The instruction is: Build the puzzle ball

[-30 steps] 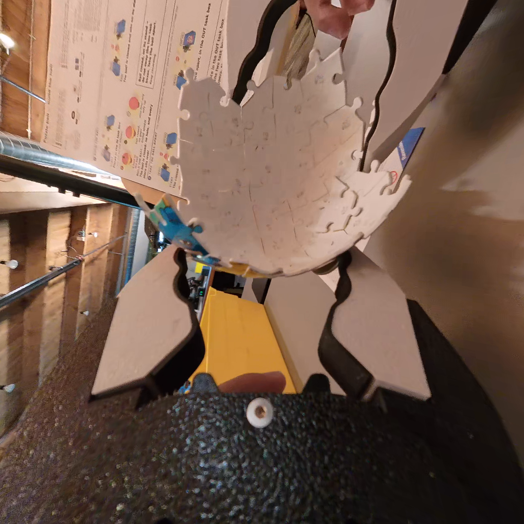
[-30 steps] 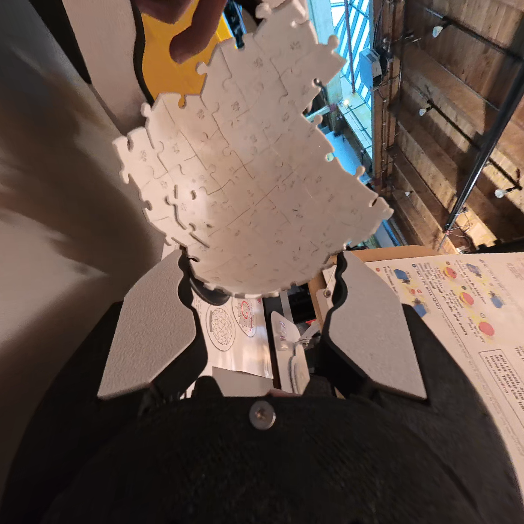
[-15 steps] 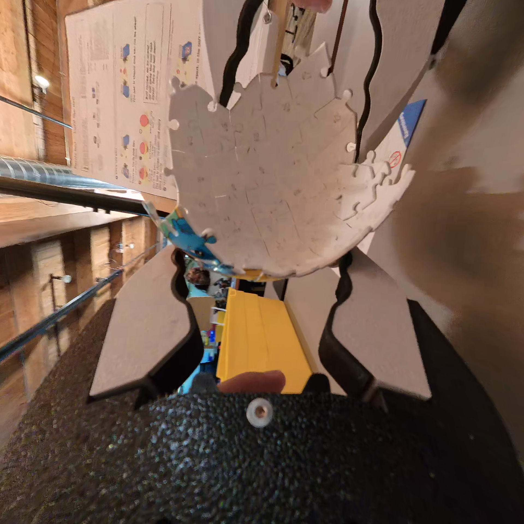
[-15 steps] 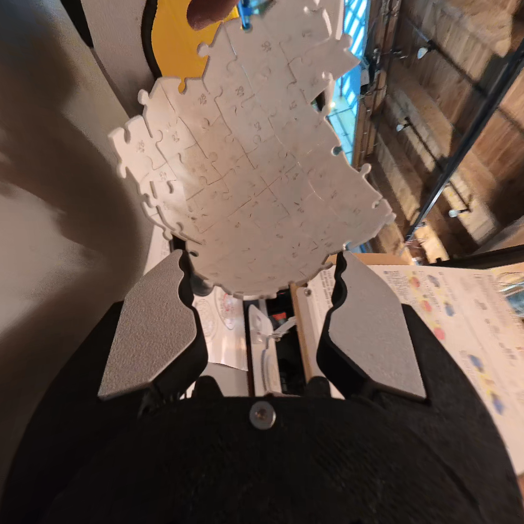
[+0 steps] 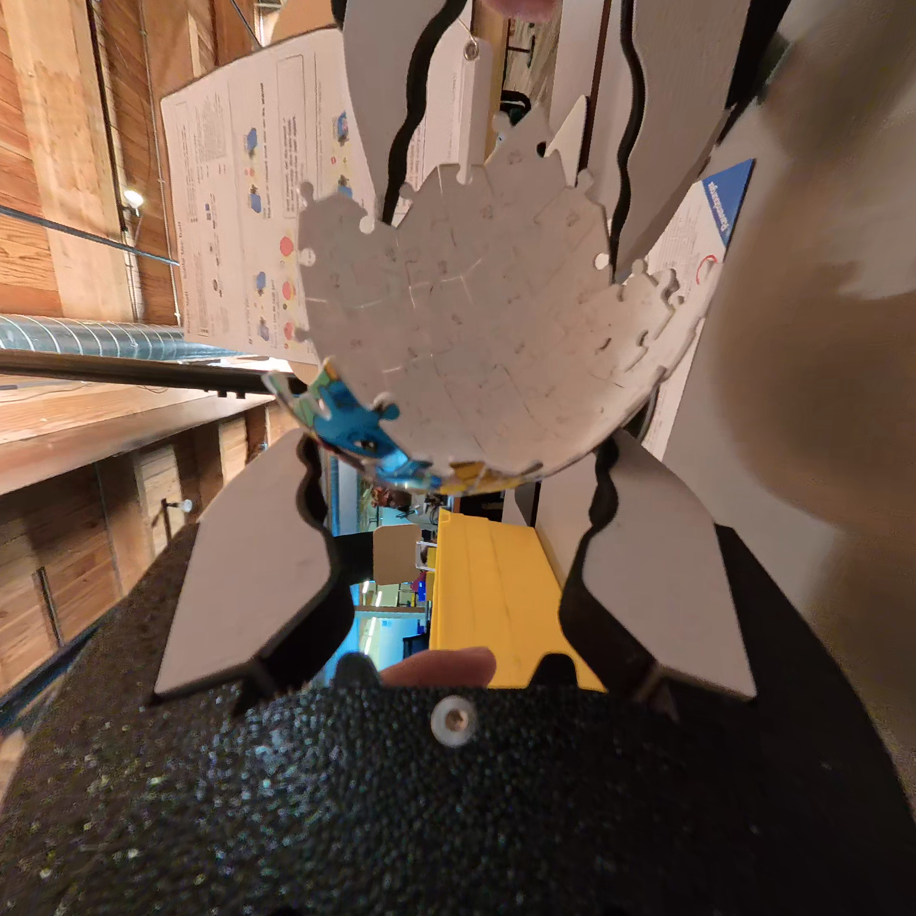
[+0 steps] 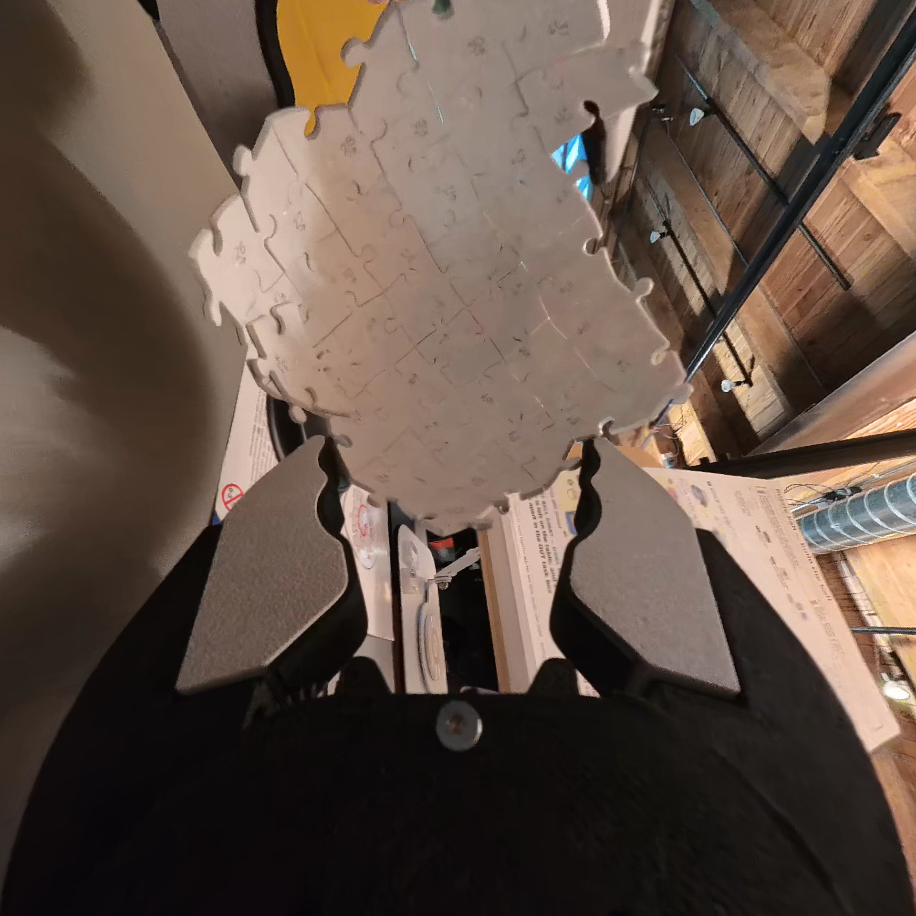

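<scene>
Puzzle-ball shell (image 5: 476, 327), a curved bowl of interlocked grey-white pieces with a blue-and-yellow printed outside, sits between the two facing grippers, tilted further round than a second ago. Left gripper (image 5: 456, 446) and right gripper (image 6: 453, 448) are both spread wide, the shell's rim at their fingertips. Judging by that, alignment continues; the ball remains unclosed.

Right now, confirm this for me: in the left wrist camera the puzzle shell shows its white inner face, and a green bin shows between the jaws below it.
Not quite: the bin is yellow, not green, as the left wrist view shows. The rest holds: the puzzle shell shows its white inner face to that camera, and the bin shows between the jaws below it.
</scene>
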{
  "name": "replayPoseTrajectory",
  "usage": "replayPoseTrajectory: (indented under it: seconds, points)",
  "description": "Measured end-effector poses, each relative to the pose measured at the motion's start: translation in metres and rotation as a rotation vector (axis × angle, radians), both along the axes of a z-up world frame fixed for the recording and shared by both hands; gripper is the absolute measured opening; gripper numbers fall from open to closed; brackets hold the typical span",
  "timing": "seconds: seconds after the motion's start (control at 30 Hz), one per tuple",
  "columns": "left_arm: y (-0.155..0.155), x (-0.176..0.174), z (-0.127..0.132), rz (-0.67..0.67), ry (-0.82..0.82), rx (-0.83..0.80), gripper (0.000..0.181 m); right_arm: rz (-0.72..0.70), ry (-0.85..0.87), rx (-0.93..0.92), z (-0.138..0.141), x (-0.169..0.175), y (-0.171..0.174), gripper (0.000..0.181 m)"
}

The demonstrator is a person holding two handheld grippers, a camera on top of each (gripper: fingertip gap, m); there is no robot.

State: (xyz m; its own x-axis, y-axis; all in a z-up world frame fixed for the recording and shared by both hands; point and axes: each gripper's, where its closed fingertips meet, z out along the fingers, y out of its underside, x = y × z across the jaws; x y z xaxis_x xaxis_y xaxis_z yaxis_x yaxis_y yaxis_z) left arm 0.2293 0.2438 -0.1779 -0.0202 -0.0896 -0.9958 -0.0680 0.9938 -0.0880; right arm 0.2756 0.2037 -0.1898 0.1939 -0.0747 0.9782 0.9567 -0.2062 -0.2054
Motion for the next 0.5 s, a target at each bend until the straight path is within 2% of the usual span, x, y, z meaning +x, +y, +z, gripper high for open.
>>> replayPoseTrajectory:
  seconds: [0.03, 0.1, 0.3, 0.5]
  points:
    - [-0.003, -0.001, 0.001, -0.004, -0.001, 0.019, 0.105, -0.001, -0.011, 0.002, 0.001, -0.001, 0.000, 0.093]
    - [-0.007, -0.001, 0.000, -0.016, 0.006, 0.035, 0.105, -0.006, 0.021, -0.010, -0.003, 0.002, 0.001, 0.093]
    - [0.000, 0.001, -0.016, -0.006, 0.054, -0.054, 0.105, 0.008, 0.061, -0.075, -0.017, 0.001, 0.003, 0.093]
    - [0.005, -0.002, -0.035, -0.034, 0.181, -0.300, 0.105, 0.050, 0.143, -0.159, -0.030, -0.004, 0.003, 0.088]
